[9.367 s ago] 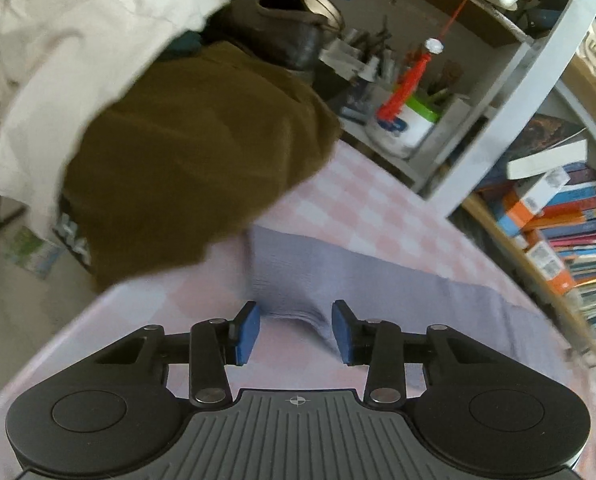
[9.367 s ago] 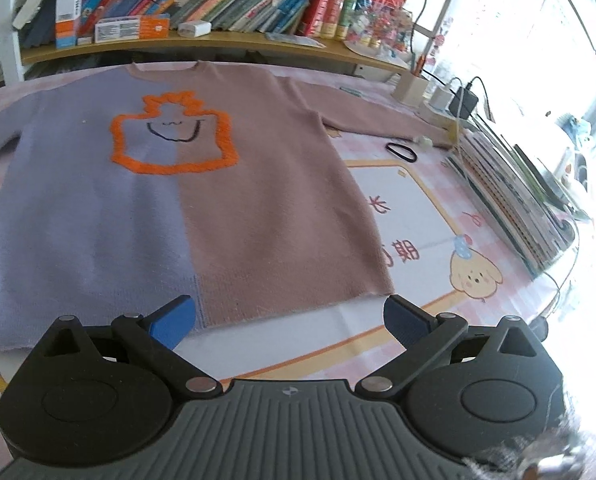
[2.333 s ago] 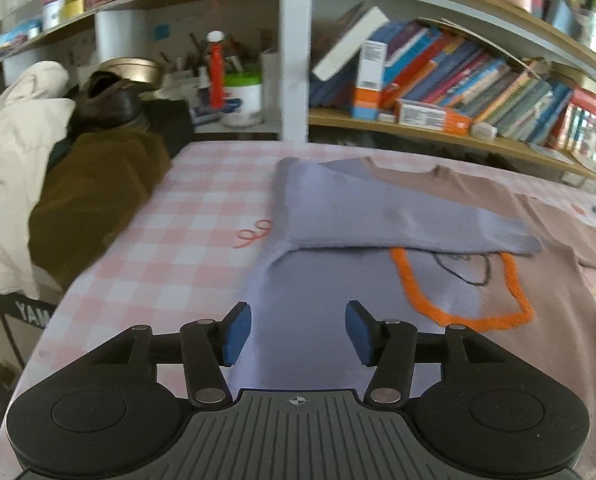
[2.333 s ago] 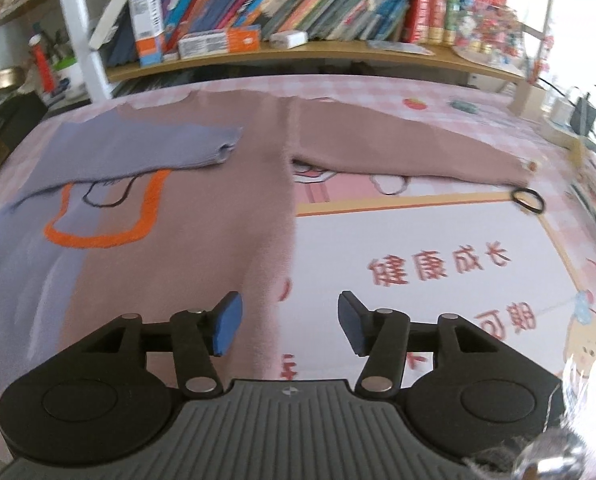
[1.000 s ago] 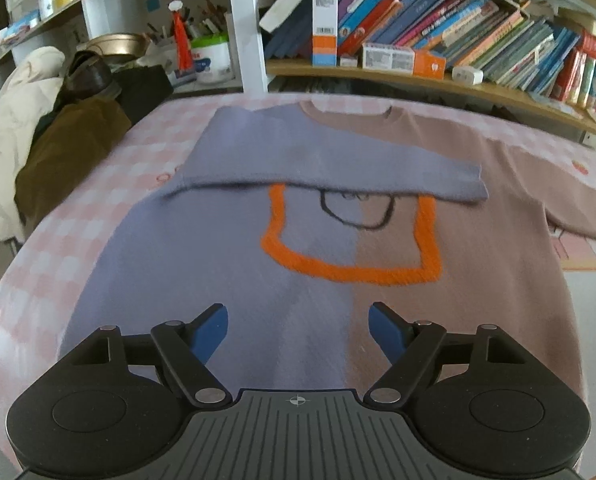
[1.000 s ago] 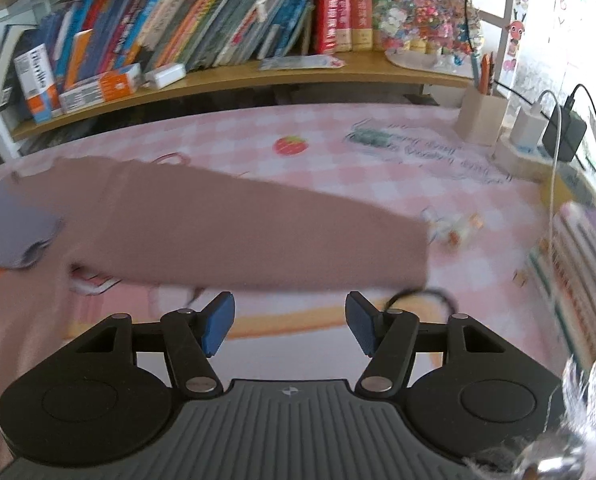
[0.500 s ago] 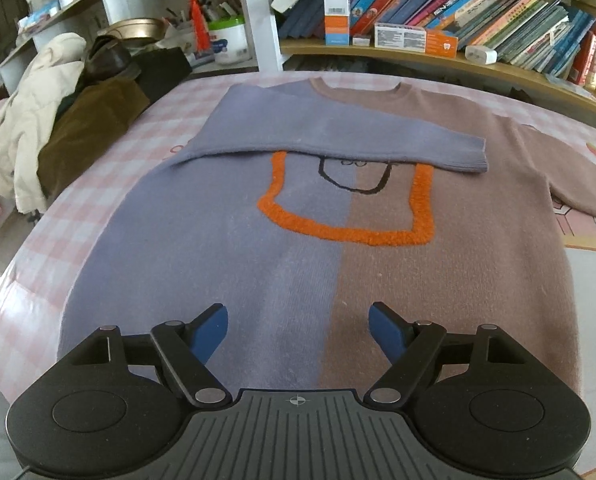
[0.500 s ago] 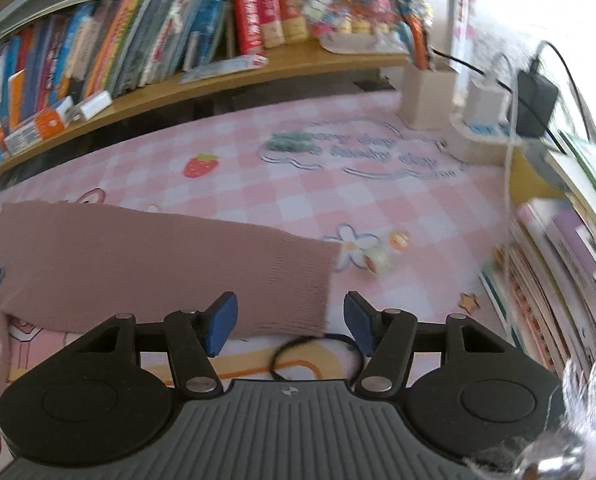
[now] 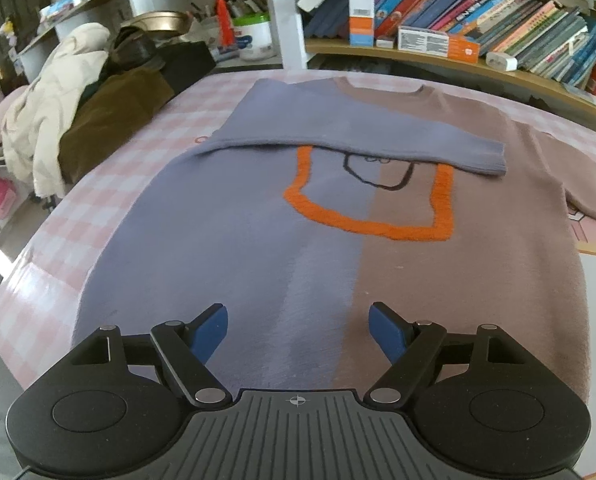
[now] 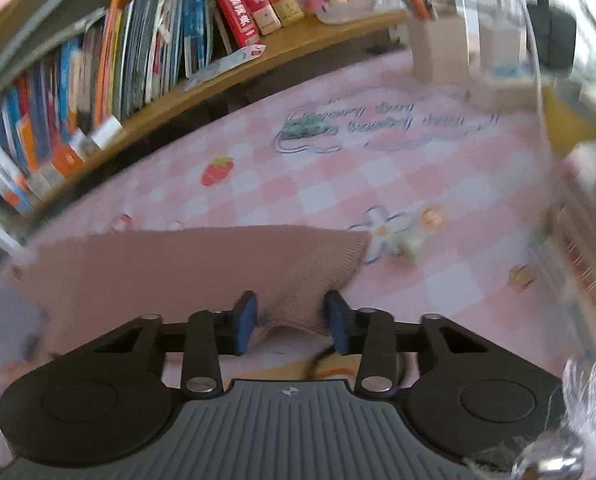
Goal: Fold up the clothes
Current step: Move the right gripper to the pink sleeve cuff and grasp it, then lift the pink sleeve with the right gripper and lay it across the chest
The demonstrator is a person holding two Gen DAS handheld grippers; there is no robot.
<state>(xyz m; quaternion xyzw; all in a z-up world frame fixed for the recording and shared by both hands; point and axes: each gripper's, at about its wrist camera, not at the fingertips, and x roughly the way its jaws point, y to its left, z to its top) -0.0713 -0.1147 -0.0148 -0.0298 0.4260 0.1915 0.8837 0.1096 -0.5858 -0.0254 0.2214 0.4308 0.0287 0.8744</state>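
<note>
Two grippers here: right gripper (image 10: 290, 322) has its jaws pinching the brown sleeve cuff (image 10: 298, 280), while left gripper (image 9: 298, 330) hangs jaws wide apart over the sweater (image 9: 258, 240) hem on the desk (image 9: 78, 216).

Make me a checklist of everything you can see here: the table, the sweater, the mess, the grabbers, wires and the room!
Surface: table under a pink checked cloth with cartoon prints.
Job's things: sweater lies flat, half purple, half brown; purple sleeve is folded across the chest; brown sleeve lies stretched out sideways.
Clutter: coat pile at the table's far left corner; small trinket near the brown cuff.
Grippers: left gripper open, over the hem, holding nothing; right gripper around the brown sleeve's edge, fabric bunched between the fingers; whether fully shut, cannot tell.
Cables: a blurred plug at the far right.
Surroundings: bookshelves behind the table.
</note>
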